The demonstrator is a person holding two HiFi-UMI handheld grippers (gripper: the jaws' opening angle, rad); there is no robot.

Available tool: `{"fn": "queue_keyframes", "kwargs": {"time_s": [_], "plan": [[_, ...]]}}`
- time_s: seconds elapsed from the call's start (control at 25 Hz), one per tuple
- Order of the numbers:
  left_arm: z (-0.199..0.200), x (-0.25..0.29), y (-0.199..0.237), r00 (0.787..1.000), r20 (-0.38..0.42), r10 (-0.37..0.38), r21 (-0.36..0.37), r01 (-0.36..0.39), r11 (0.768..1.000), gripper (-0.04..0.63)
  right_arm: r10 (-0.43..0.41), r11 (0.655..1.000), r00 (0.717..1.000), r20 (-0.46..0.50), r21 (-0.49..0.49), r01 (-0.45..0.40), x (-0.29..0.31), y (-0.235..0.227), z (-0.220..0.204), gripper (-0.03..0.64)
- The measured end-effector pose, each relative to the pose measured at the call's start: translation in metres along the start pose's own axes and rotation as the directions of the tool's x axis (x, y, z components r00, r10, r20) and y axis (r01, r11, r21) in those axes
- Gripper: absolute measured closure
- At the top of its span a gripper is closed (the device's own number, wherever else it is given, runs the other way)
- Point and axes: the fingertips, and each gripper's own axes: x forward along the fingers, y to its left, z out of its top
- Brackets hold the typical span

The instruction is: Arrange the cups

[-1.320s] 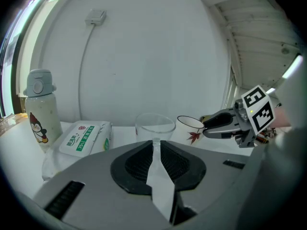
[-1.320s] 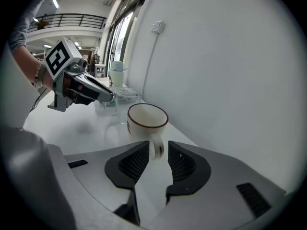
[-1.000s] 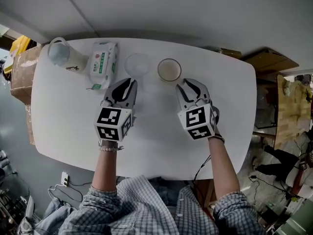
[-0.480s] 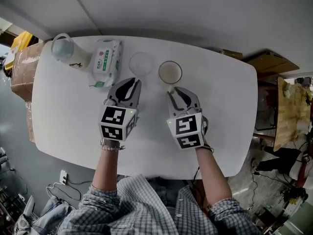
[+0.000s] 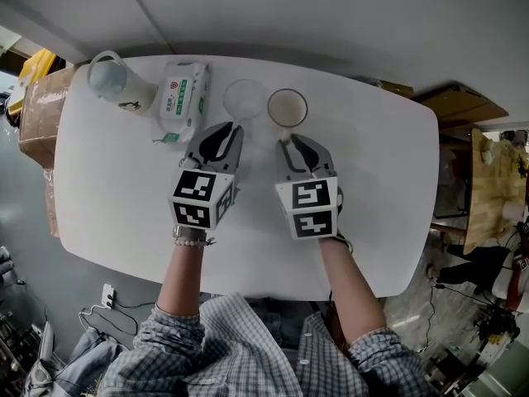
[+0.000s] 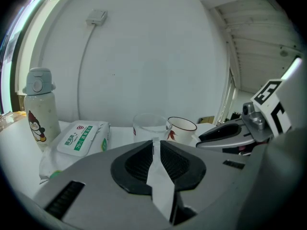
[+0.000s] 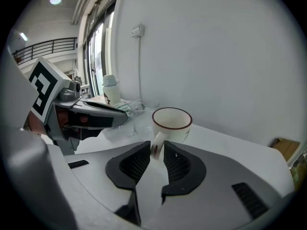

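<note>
A clear glass cup and a white mug with a dark red rim stand side by side at the table's far edge. The mug's handle points back at my right gripper. In the right gripper view the handle sits between the jaw tips, and my right gripper is shut on it while the mug rests on the table. My left gripper is shut and empty, just short of the glass. The mug shows to the right of it.
A pack of wet wipes lies left of the glass, and a pale bottle with a penguin print stands at the far left corner. The white table ends close behind the cups. A cardboard box sits off the left edge.
My right gripper has moved left and forward to the mug, and its jaws have narrowed around the handle. My left gripper has crept slightly forward toward the glass.
</note>
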Motion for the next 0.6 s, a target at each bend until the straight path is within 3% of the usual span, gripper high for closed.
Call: {"fn": "queue_keyframes", "kwargs": {"time_s": [0.28, 0.6], "plan": [[-0.002, -0.003, -0.006, 1.000, -0.011, -0.022, 0.004, 0.022, 1.000, 0.541, 0.012, 0.999, 1.000, 0.010, 0.041, -0.013, 0.003, 0.009, 0.004, 0.522], [0.000, -0.012, -0.008, 0.999, -0.018, -0.047, 0.025, 0.047, 0.999, 0.540, -0.007, 1.000, 1.000, 0.014, -0.019, 0.007, 0.000, 0.010, 0.006, 0.522]]}}
